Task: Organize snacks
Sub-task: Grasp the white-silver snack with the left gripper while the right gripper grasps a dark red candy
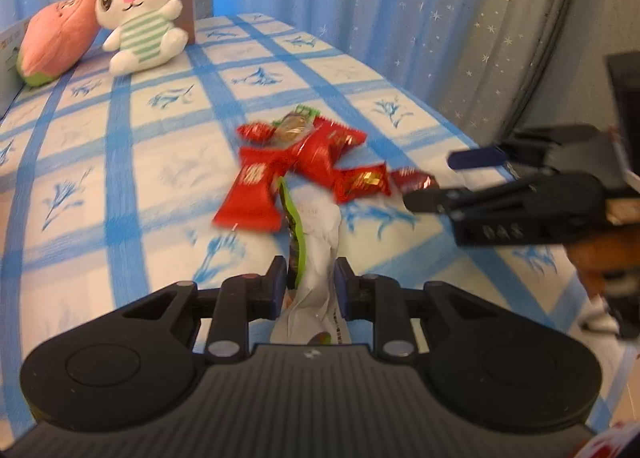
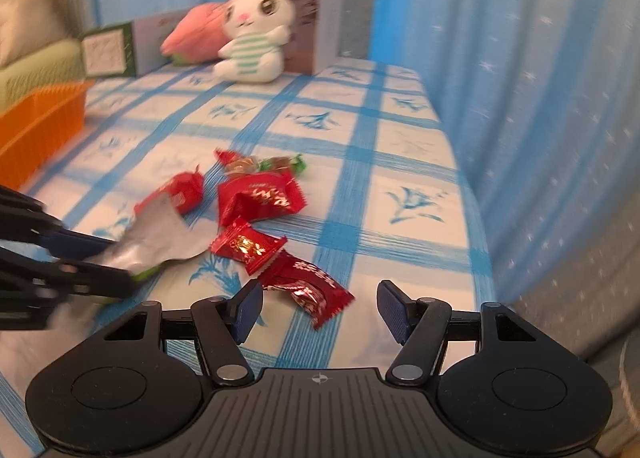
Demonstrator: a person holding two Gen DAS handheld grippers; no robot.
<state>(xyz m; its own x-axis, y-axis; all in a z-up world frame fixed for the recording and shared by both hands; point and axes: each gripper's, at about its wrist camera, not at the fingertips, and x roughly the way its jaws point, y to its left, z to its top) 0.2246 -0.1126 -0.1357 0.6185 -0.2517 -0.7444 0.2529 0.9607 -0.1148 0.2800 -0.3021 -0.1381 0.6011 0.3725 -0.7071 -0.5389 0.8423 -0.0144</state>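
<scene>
Plush rabbit [image 1: 138, 13] beside orange basket [image 2: 40, 129].

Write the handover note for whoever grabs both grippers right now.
Left gripper: jaws shut on the silver-and-green packet.
Right gripper: jaws open, empty, just short of the nearest red snack.
Red snacks lie loose on the checked cloth; orange basket stands at the left.
Done: one packet gripped. Left: nearly everything else.
</scene>
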